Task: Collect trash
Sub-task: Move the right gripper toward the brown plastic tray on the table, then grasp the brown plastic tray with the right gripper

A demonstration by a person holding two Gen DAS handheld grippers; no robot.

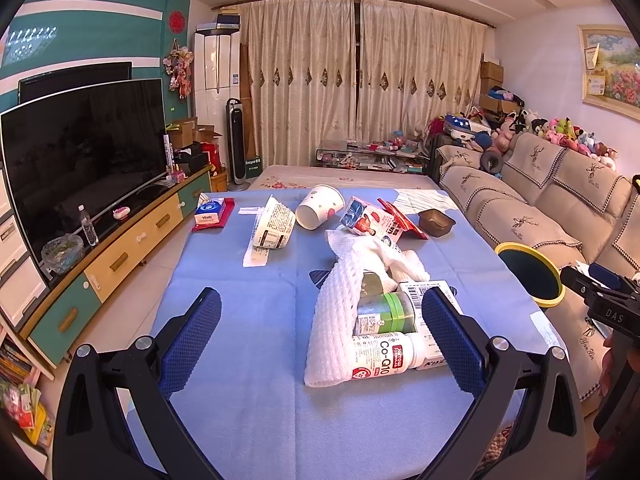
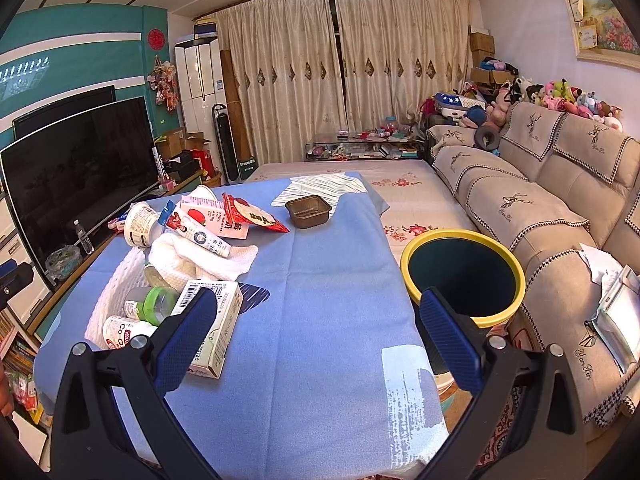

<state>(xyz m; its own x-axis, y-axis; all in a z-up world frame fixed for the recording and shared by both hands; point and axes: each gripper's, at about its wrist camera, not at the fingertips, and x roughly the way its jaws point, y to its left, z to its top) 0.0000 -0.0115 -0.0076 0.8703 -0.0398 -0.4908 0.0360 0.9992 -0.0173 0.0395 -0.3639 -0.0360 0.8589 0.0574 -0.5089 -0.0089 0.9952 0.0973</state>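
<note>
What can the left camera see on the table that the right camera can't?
Only the left wrist view shows the tissue pack on a red packet and the long receipt. Only the right wrist view shows the papers on the sofa. Both show the yellow-rimmed bin, the brown tray and the Co-Q10 bottle.
</note>
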